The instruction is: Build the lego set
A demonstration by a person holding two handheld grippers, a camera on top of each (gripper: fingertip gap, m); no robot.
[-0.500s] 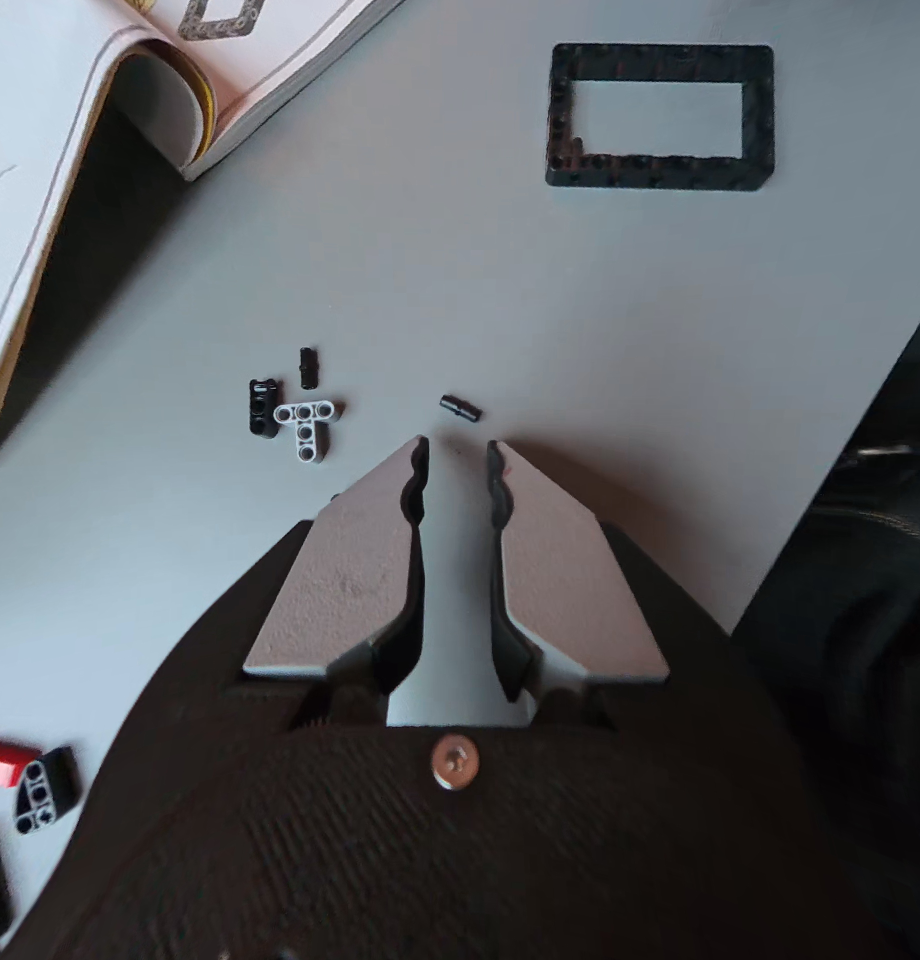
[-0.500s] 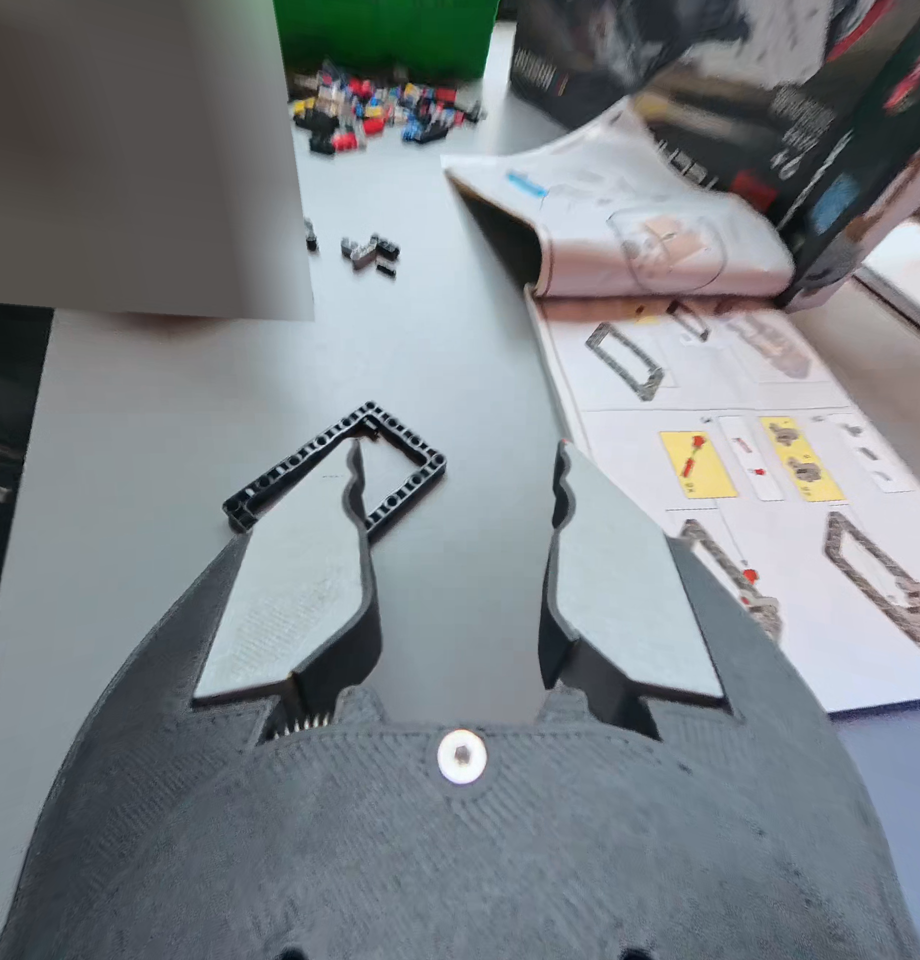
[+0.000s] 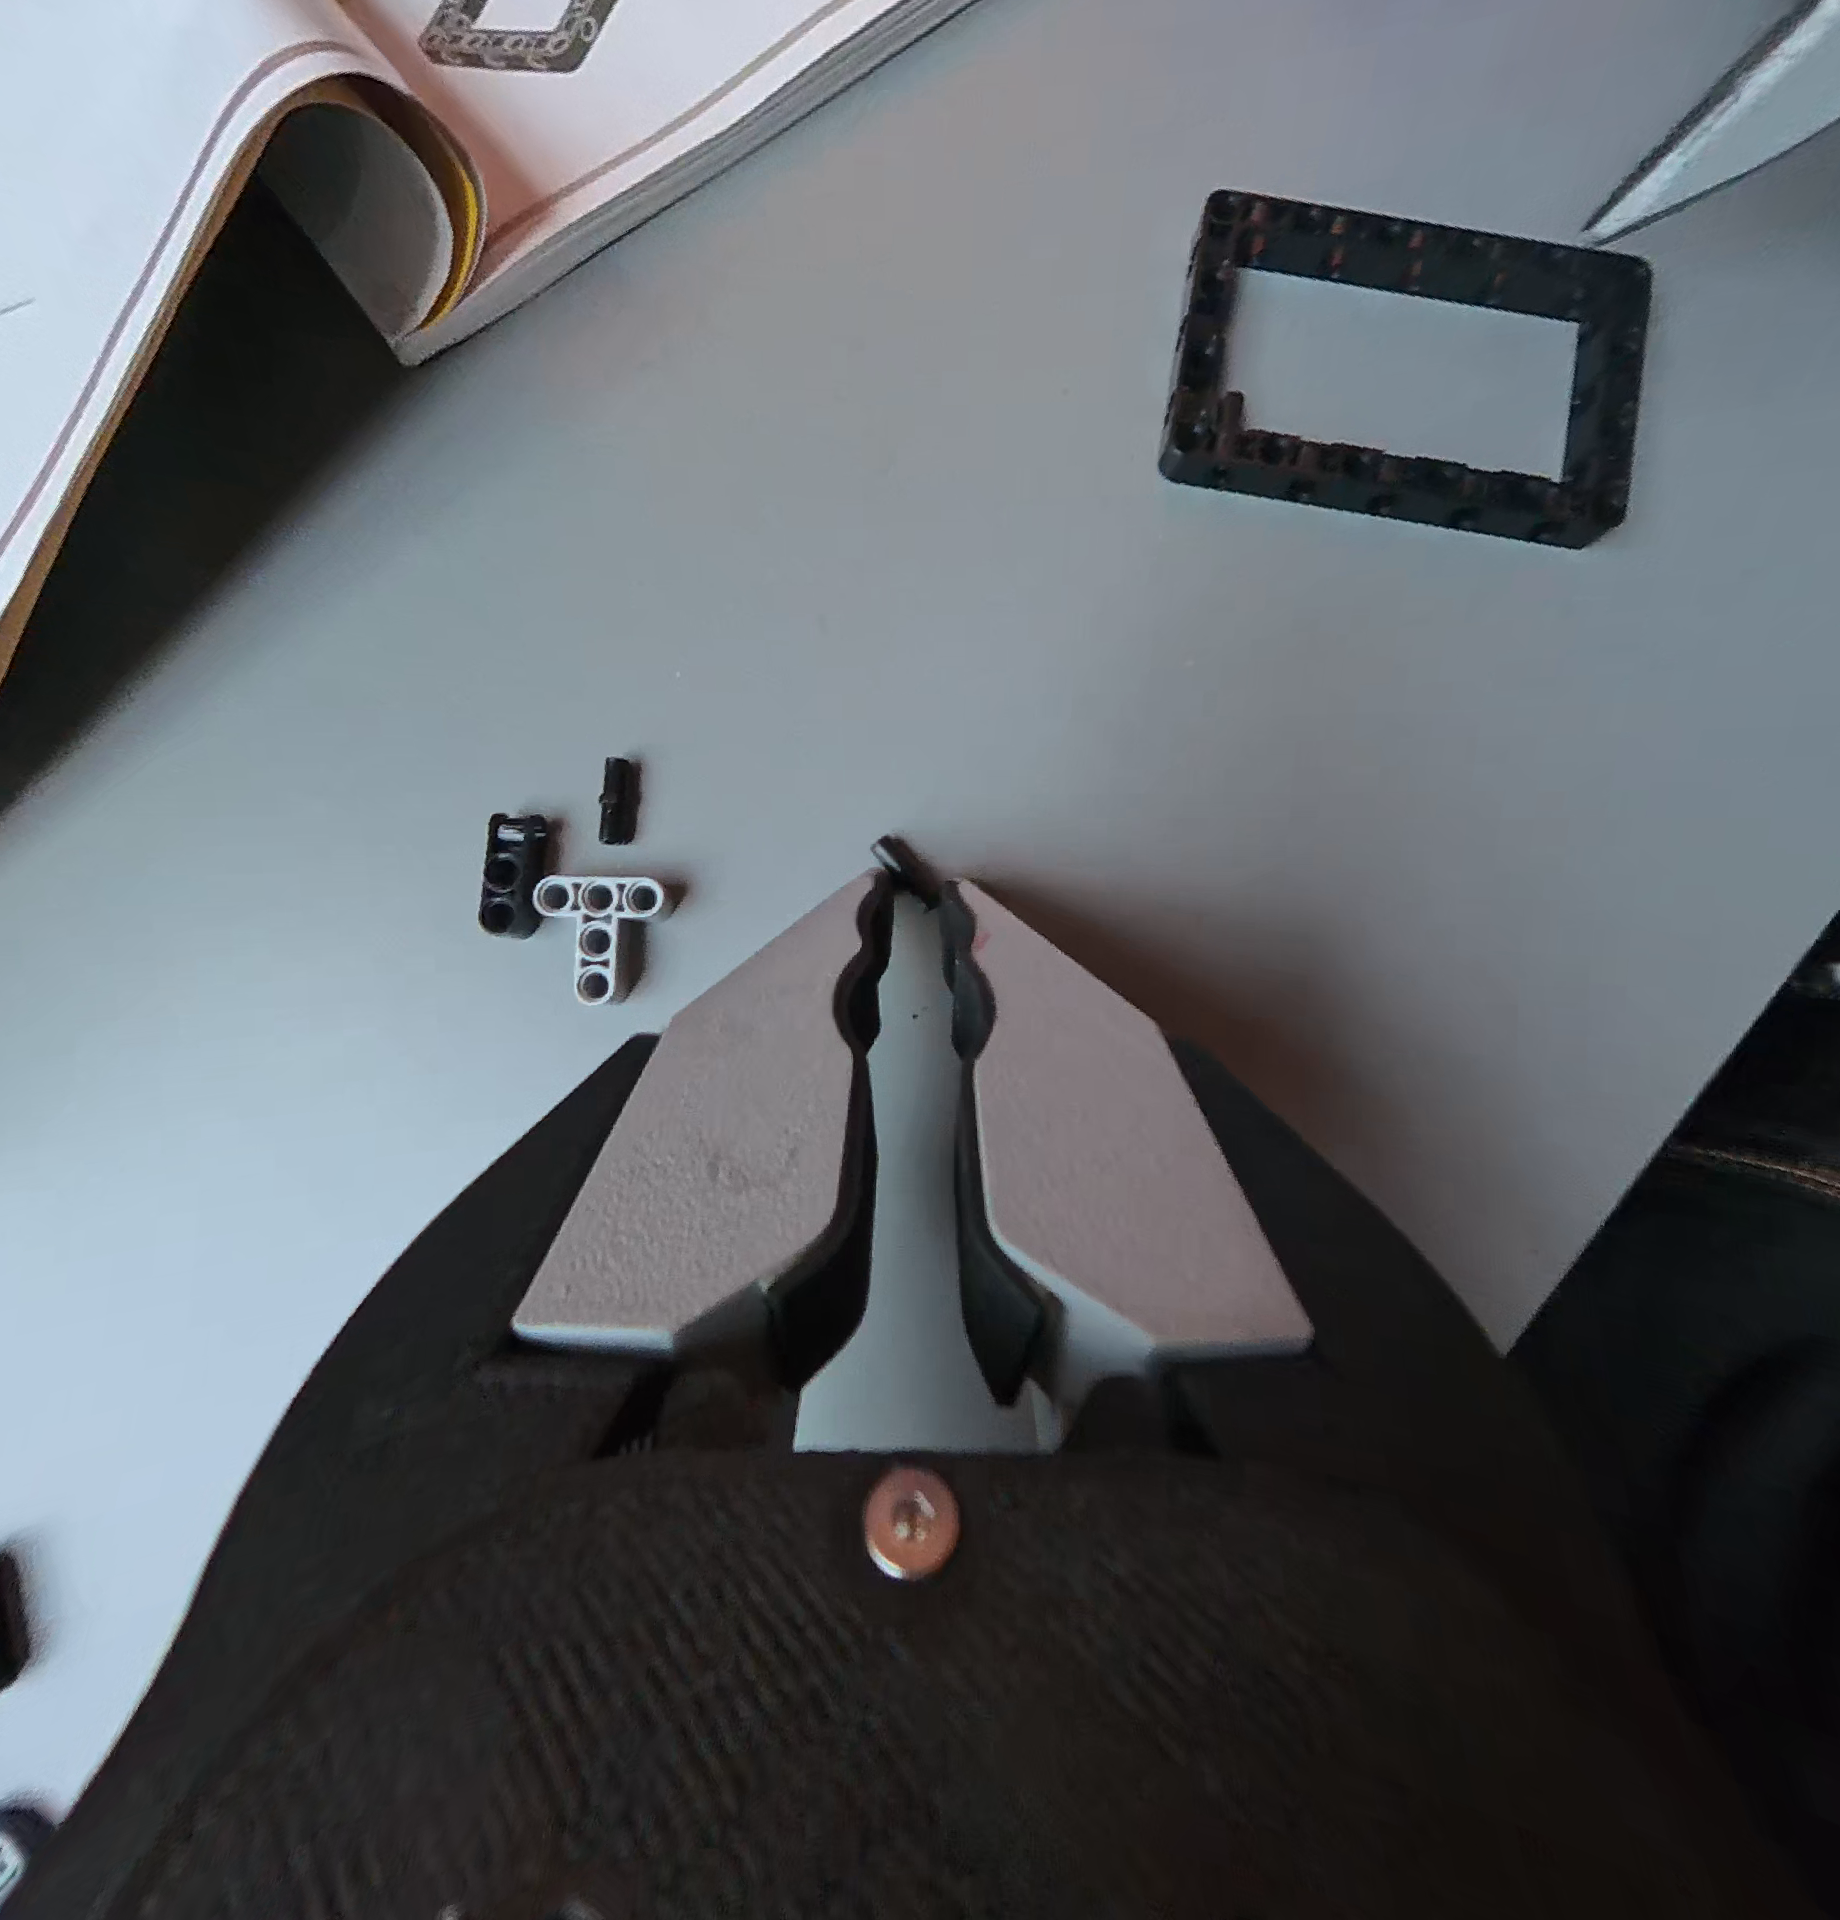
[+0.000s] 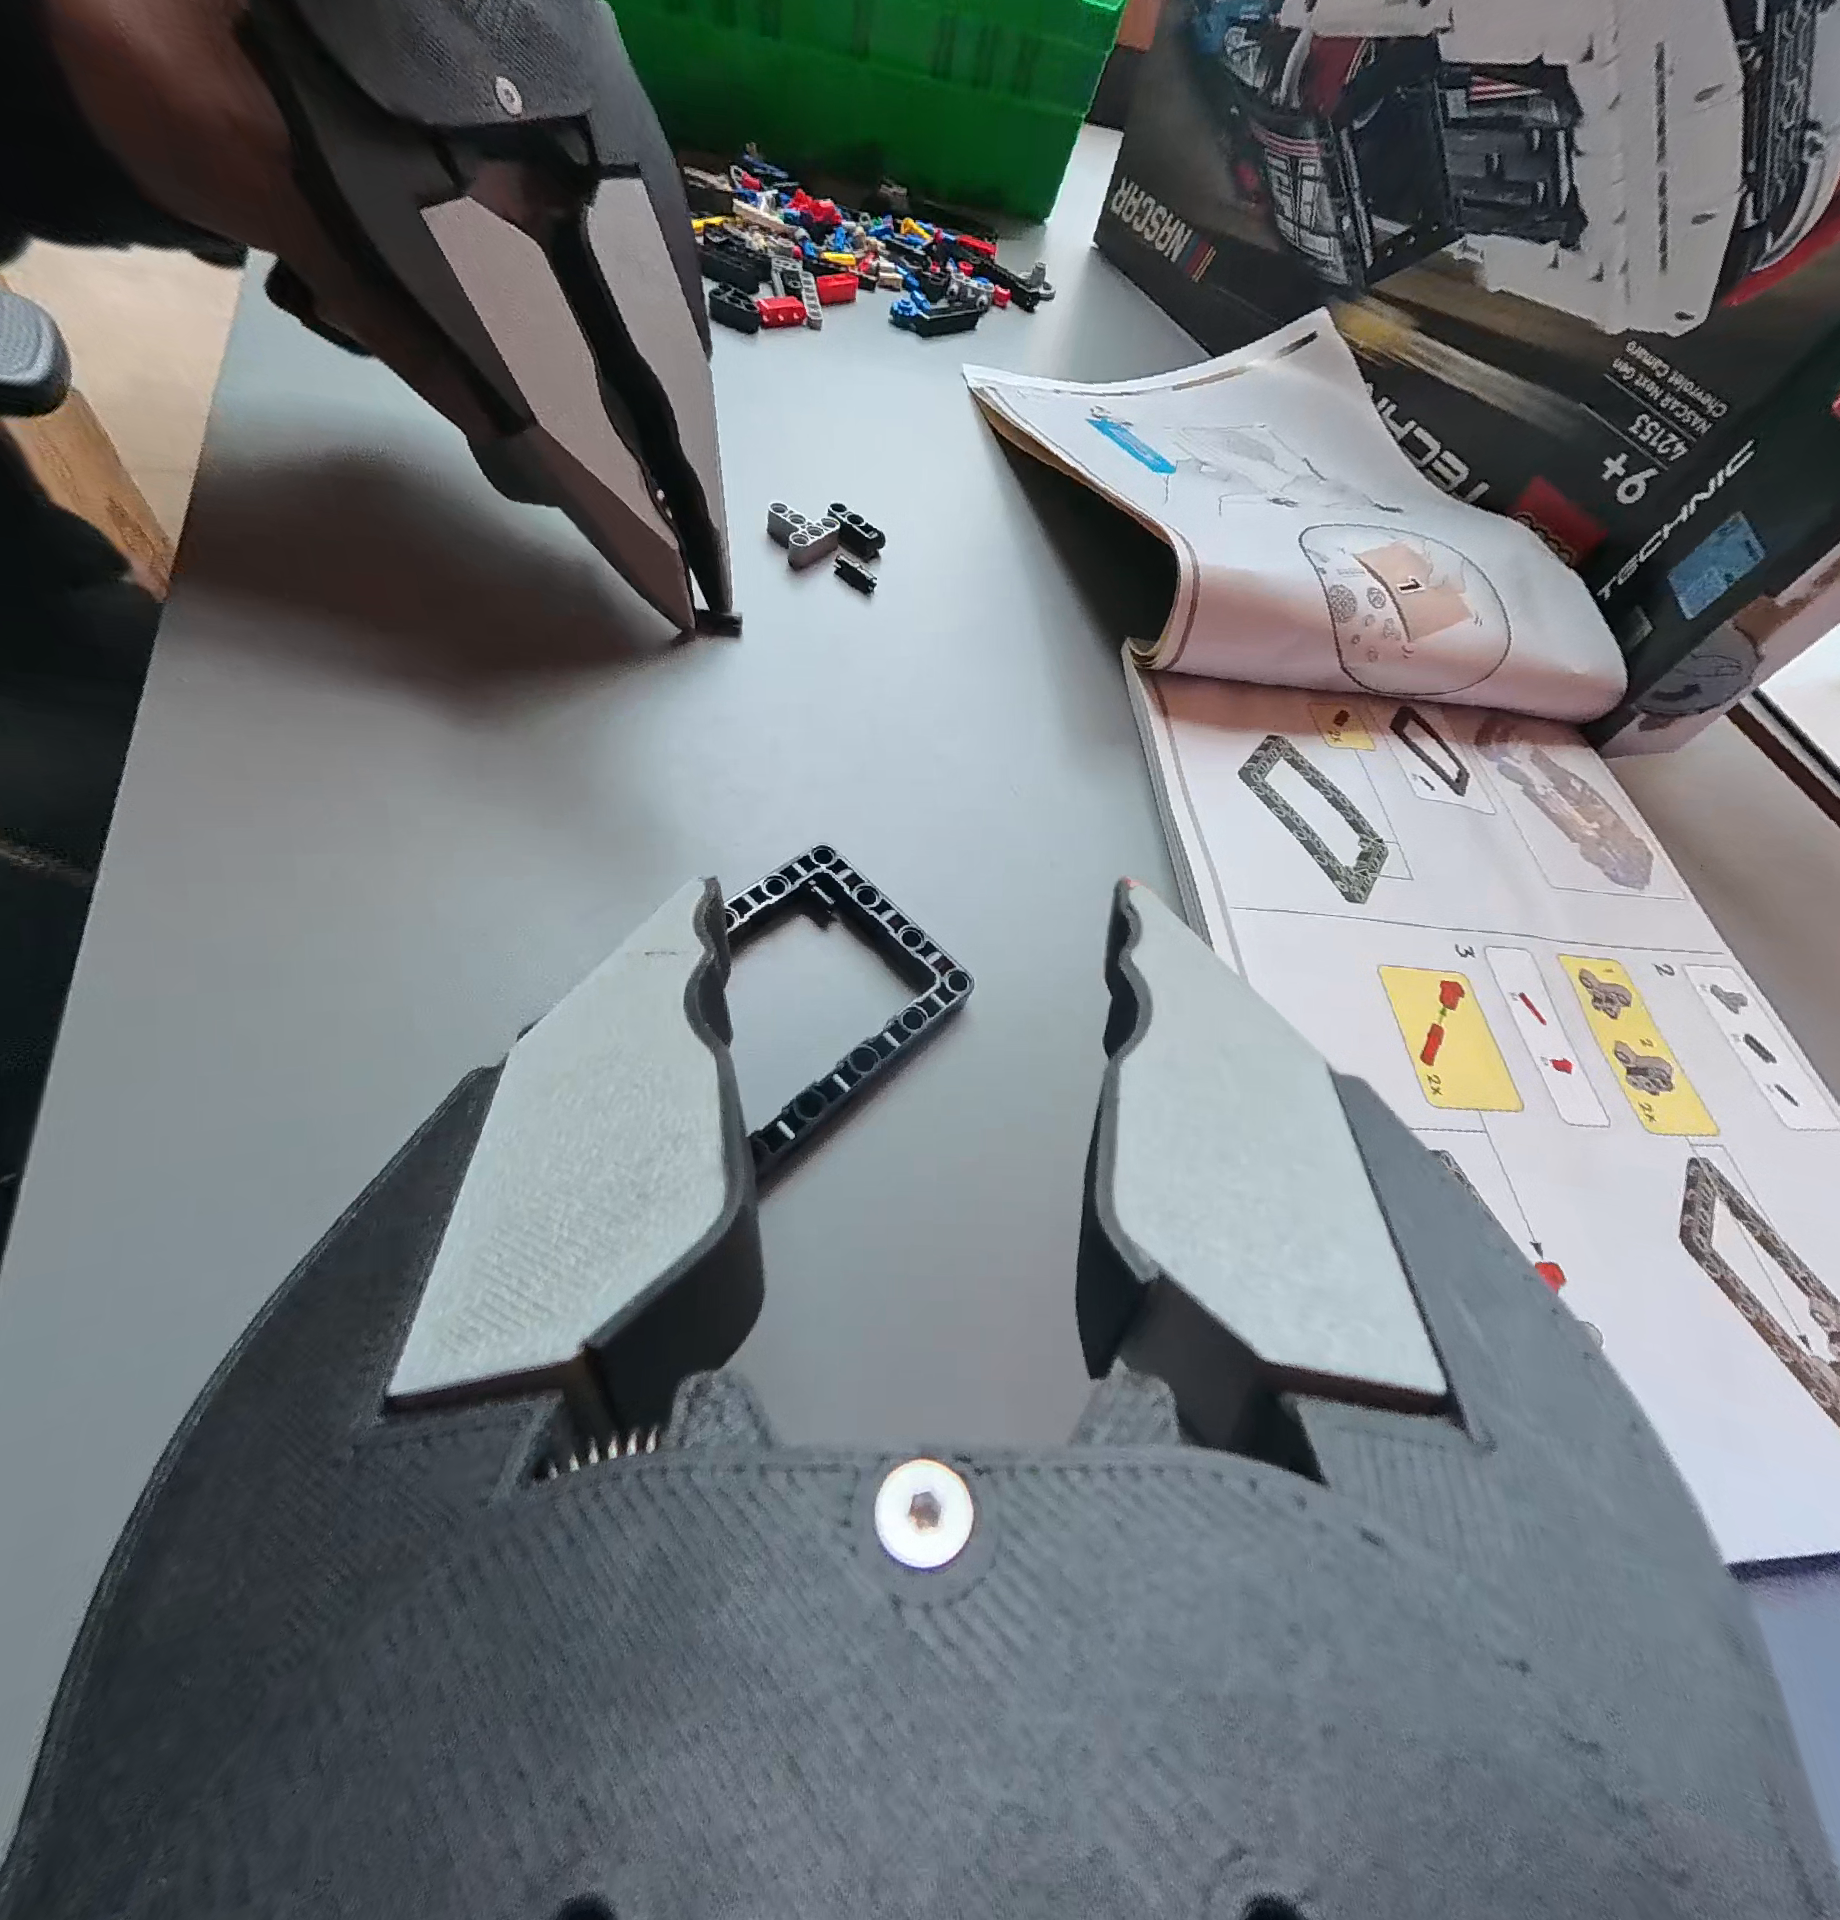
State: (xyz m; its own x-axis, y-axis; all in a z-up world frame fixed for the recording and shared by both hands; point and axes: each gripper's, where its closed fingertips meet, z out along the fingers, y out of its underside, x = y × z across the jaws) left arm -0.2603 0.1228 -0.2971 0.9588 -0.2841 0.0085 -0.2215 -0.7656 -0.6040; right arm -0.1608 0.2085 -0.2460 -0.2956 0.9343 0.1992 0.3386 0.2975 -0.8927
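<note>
A small black pin (image 3: 903, 864) is pinched between the tips of the left gripper (image 3: 912, 891), low on the grey table (image 3: 895, 582). The right gripper (image 4: 911, 906) is held wide apart and empty, above the black rectangular frame (image 4: 874, 997). A grey T-shaped piece (image 3: 599, 930) and more black pieces are seen just left of the pin, and the open instruction booklet (image 4: 1518, 935) lies beside the frame.

Frame: black rectangular beam frame (image 3: 1404, 369), lying flat on the table.
Pin: small black pin (image 3: 903, 864), well apart from the frame.
Cluster: grey T-beam (image 3: 602, 925), black connector (image 3: 511, 873), second black pin (image 3: 617, 798), farther from the frame.
</note>
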